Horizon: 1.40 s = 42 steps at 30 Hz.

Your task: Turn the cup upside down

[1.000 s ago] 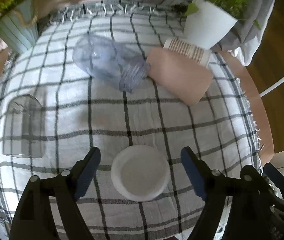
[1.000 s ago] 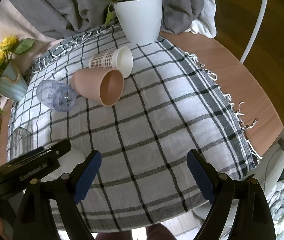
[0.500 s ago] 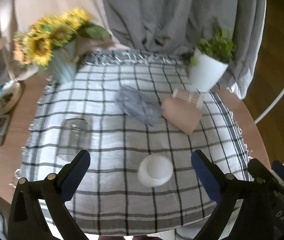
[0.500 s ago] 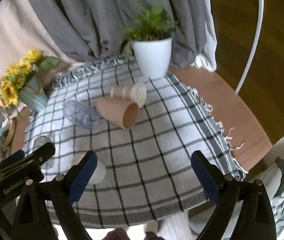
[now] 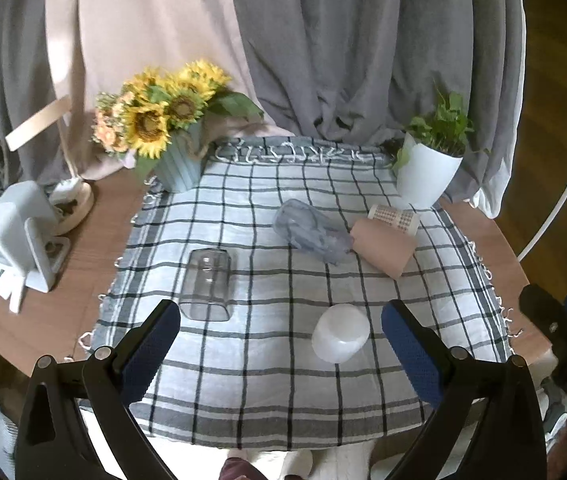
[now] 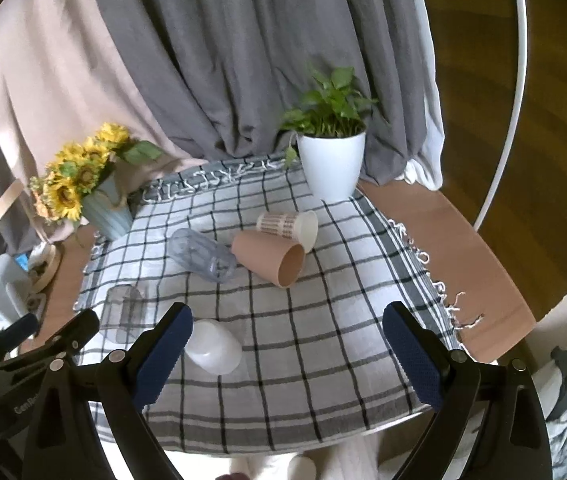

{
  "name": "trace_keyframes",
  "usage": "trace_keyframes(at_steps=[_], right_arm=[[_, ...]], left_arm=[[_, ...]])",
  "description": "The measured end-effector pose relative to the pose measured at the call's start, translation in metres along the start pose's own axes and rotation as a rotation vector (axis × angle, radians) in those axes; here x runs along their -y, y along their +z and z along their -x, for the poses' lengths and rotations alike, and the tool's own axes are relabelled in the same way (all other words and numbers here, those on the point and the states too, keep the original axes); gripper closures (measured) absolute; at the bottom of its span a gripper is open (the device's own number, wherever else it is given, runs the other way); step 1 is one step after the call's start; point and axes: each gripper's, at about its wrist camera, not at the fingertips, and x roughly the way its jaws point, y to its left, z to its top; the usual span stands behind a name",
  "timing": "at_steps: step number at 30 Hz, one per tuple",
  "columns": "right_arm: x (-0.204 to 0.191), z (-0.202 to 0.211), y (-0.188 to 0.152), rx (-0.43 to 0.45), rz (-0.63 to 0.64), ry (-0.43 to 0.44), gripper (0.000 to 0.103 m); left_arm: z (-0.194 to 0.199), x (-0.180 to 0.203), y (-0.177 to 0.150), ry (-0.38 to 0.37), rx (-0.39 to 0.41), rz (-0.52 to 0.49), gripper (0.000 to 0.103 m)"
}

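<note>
A white cup (image 5: 340, 338) stands upside down on the checked cloth near its front edge; it also shows in the right wrist view (image 6: 214, 346). A clear glass (image 5: 206, 285) stands upside down to its left. A bluish clear cup (image 5: 310, 231), a tan cup (image 5: 383, 245) and a patterned paper cup (image 5: 394, 216) lie on their sides further back. My left gripper (image 5: 279, 344) is open and empty, held above and in front of the table. My right gripper (image 6: 287, 344) is open and empty, also pulled back from the table.
A sunflower vase (image 5: 177, 156) stands at the back left corner and a white plant pot (image 5: 427, 172) at the back right. A white device (image 5: 15, 224) sits on the bare wood (image 5: 83, 280) left of the cloth. Curtains hang behind.
Both grippers have drawn back and up from the table, so the whole table now shows. The white cup stays upside down where it was.
</note>
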Motion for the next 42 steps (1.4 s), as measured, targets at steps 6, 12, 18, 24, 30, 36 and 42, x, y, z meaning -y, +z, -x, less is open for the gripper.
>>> trace_keyframes(at_steps=[6, 12, 18, 24, 30, 36, 42], right_arm=[[-0.004, 0.018, -0.003, 0.033, 0.012, 0.016, 0.007], [-0.010, 0.029, -0.011, 0.056, 0.031, 0.037, 0.007], [-0.015, 0.037, -0.016, 0.077, 0.041, 0.049, 0.007], [-0.020, 0.041, -0.017, 0.090, 0.050, 0.061, 0.007], [-0.024, 0.041, -0.018, 0.090, 0.052, 0.065, 0.007], [-0.027, 0.041, -0.019, 0.090, 0.055, 0.069, 0.007], [-0.028, 0.038, -0.018, 0.080, 0.055, 0.075, 0.007]], left_arm=[[0.021, -0.005, -0.009, 0.047, 0.045, 0.001, 0.000], [0.033, -0.009, -0.015, 0.073, 0.074, -0.009, 0.000], [0.039, -0.013, -0.018, 0.074, 0.083, -0.002, 0.000], [0.040, -0.014, -0.019, 0.075, 0.083, -0.002, 0.000], [0.045, -0.016, -0.016, 0.082, 0.082, 0.007, 0.000], [0.046, -0.016, -0.015, 0.085, 0.086, 0.013, 0.000], [0.046, -0.016, -0.015, 0.092, 0.092, 0.017, 0.000]])
